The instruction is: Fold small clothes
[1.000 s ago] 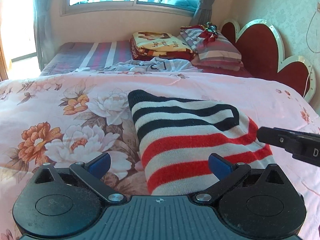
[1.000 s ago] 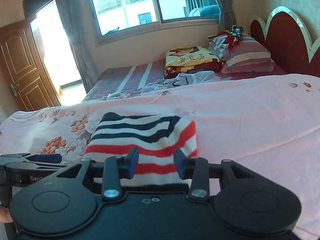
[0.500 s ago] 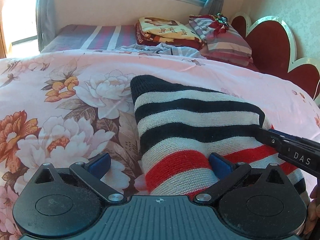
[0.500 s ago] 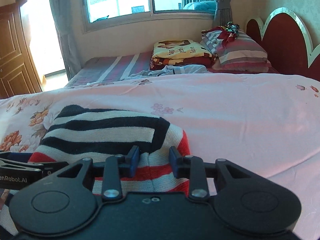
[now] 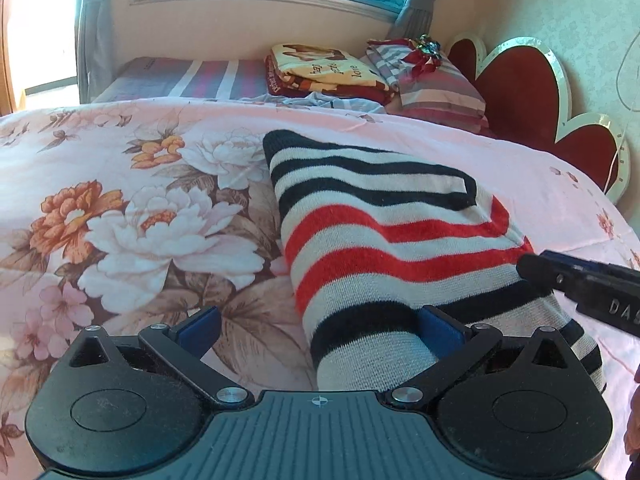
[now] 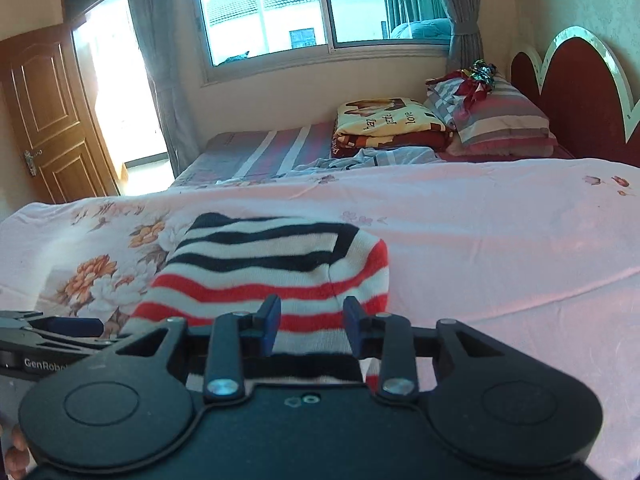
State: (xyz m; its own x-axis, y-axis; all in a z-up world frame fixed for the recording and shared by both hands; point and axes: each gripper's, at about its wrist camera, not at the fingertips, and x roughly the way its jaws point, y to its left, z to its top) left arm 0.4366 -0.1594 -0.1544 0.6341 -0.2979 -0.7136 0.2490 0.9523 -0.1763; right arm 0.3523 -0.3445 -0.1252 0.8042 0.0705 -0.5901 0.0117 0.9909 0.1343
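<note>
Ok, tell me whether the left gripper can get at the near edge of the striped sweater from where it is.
Probably yes. The left gripper is open, and the striped sweater lies flat on the floral bedspread with its near edge already between the blue pads. The right gripper sits off to the side, not blocking.

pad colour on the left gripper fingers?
Blue pads on black arms; clearest in the left wrist view.
</note>
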